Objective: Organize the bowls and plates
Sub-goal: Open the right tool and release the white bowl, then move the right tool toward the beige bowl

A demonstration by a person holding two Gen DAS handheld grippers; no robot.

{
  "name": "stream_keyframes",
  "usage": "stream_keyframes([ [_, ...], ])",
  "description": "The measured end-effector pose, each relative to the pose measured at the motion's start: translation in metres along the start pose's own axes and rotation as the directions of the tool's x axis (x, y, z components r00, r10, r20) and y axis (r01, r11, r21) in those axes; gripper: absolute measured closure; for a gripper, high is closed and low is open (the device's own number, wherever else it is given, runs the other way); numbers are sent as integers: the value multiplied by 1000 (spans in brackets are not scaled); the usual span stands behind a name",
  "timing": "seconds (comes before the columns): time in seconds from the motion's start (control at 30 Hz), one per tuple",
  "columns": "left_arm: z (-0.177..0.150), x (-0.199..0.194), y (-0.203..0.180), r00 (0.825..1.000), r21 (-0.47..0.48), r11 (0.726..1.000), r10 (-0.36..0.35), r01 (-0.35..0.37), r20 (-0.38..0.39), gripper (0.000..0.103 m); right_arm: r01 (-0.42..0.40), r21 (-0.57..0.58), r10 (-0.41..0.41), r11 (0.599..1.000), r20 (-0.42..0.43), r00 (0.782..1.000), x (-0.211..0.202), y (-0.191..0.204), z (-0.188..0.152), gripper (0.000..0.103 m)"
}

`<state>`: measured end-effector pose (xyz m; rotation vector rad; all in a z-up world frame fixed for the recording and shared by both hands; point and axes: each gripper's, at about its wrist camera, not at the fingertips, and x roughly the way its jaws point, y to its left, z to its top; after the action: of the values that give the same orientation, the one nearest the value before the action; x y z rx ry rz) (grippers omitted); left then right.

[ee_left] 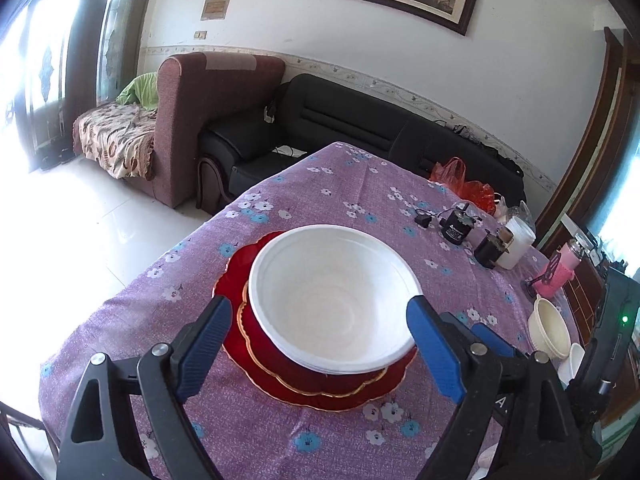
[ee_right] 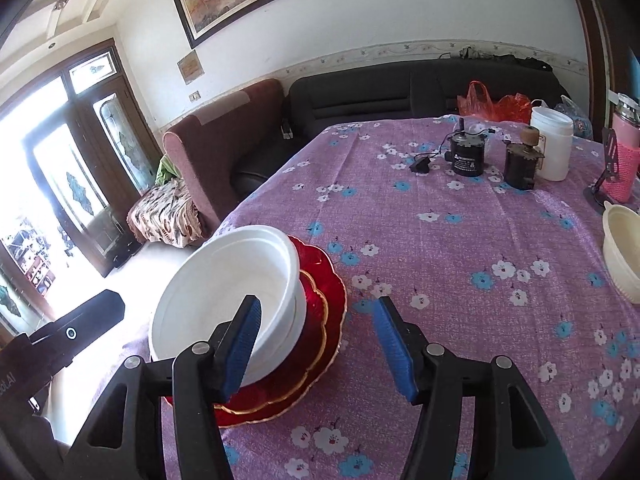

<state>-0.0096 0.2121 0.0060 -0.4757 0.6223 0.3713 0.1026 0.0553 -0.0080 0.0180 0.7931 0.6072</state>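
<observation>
Near the table's left edge, a white bowl (ee_left: pixel 334 300) is sitting inside a stack of red gold-rimmed plates (ee_left: pixel 280 376), which is lying flat on the purple flowered tablecloth (ee_left: pixel 280 440); from the right wrist view the bowl (ee_right: pixel 228 300) appears to be made of two nested white bowls, leaning toward the table's left edge over the plates (ee_right: pixel 320 320). Around that bowl the left gripper (ee_left: pixel 320 344) is hovering with its blue-padded fingers (ee_left: pixel 200 352) spread wide, one on each side of the rim, and whether either pad is touching the bowl is hard to tell. Just right of the stack, the right gripper (ee_right: pixel 320 344) is also standing wide apart, its left finger (ee_right: pixel 240 348) crossing in front of the bowl's near wall and its right finger over bare cloth (ee_right: pixel 480 240), gripping nothing. Farther right, toward the far right corner, a black cylindrical motor (ee_right: pixel 467 154), a dark brown jar (ee_right: pixel 520 168) and a white tub (ee_right: pixel 554 144) are standing close together, with a red plastic bag (ee_right: pixel 496 106) at the far edge behind them. At the right edge a cream bowl (ee_right: pixel 622 248) is resting upright on the cloth, well apart from the red stack, and a pink bottle (ee_right: pixel 624 156) is standing beyond it.
</observation>
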Motion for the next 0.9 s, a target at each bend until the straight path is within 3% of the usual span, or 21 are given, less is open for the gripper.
stream_keyframes([
  [0.23,-24,-23,-52,997,127,992,-36,27,73,1,17,63,-17,998,1,1000,-24,-40,-22,38],
  [0.57,-58,-8,-112,988,240,960,-132,147,-79,0,127,186,-136,974,37,990,-73,-136,-33,38],
  [0.77,-70,0,-134,987,286,947,-119,146,-110,0,195,261,-218,945,61,974,-113,-201,-32,39],
  [0.9,-73,2,-144,987,308,941,-109,141,-117,0,293,233,-317,927,74,946,-134,-244,-10,36],
])
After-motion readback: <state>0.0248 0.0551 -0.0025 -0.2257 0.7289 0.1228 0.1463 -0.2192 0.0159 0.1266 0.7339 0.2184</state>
